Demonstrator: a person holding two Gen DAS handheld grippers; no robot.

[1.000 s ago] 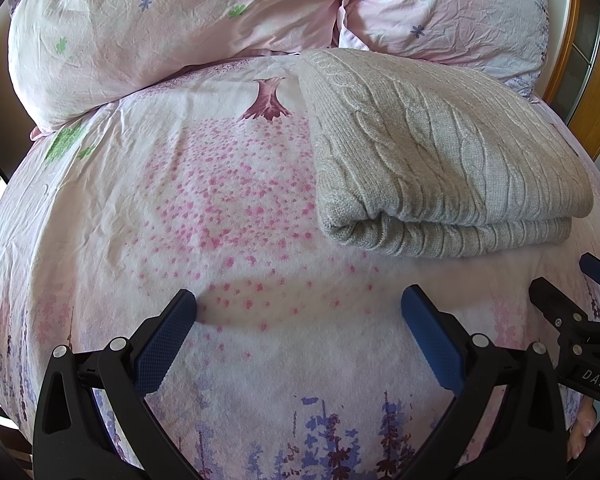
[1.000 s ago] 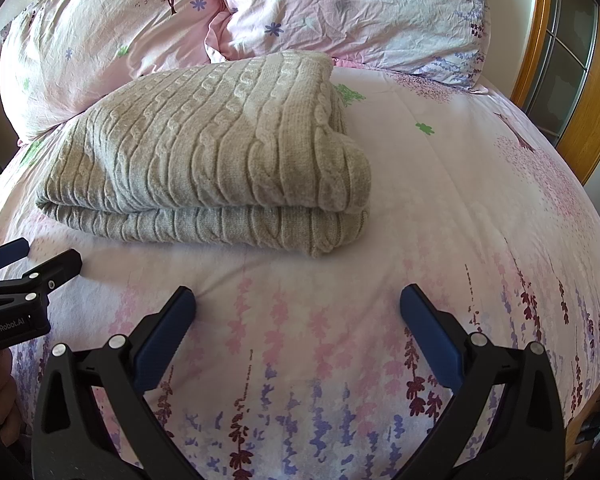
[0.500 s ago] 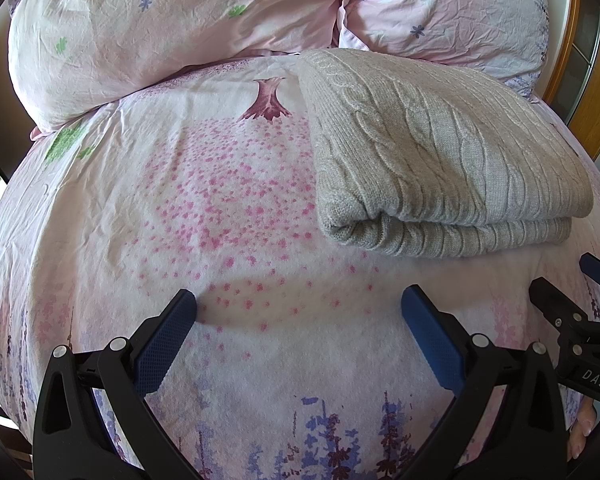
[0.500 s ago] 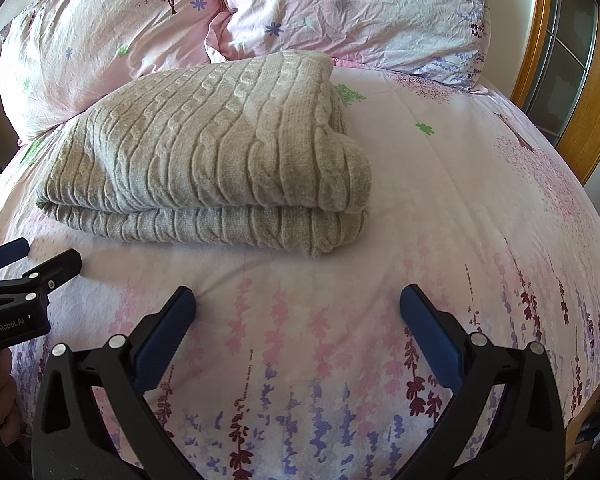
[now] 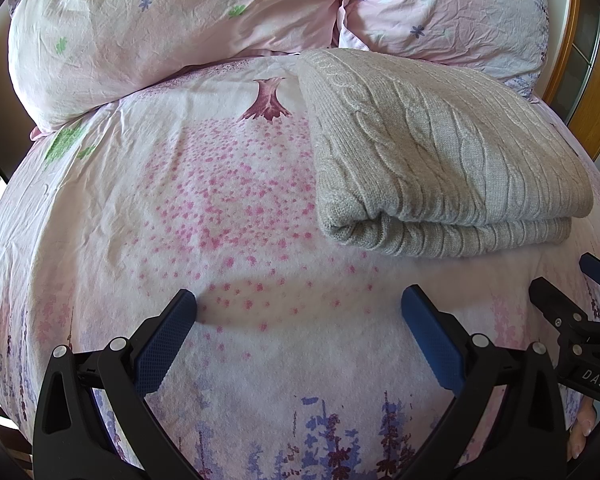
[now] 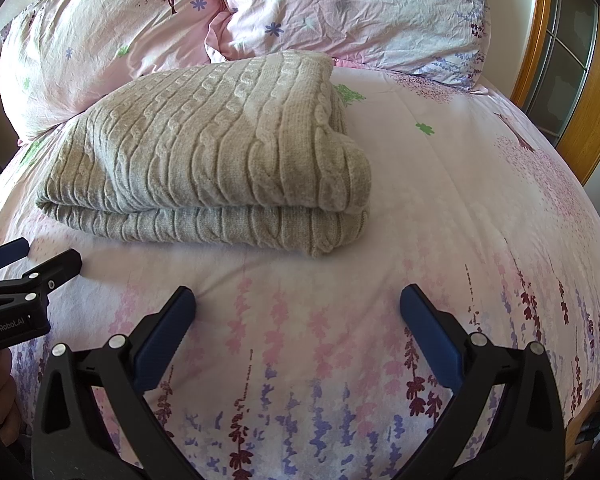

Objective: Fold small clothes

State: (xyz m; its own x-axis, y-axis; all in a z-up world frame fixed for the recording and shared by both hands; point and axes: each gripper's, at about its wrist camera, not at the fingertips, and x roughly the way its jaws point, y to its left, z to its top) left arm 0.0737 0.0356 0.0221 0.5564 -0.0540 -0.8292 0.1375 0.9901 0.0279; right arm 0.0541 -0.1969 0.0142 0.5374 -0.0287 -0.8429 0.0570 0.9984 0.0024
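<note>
A grey cable-knit sweater (image 5: 428,152) lies folded in a thick rectangle on the pink flowered bed; it also shows in the right wrist view (image 6: 212,152). My left gripper (image 5: 298,312) is open and empty, held over the sheet just in front of the sweater's near left corner. My right gripper (image 6: 298,310) is open and empty in front of the sweater's near right corner. Each gripper shows at the edge of the other's view: the right gripper (image 5: 580,292) and the left gripper (image 6: 32,260).
Two pink flowered pillows (image 5: 172,28) (image 6: 356,12) lie behind the sweater at the head of the bed. A wooden-framed glass panel (image 6: 560,64) stands at the far right beside the bed. The bed sheet (image 5: 180,208) spreads left of the sweater.
</note>
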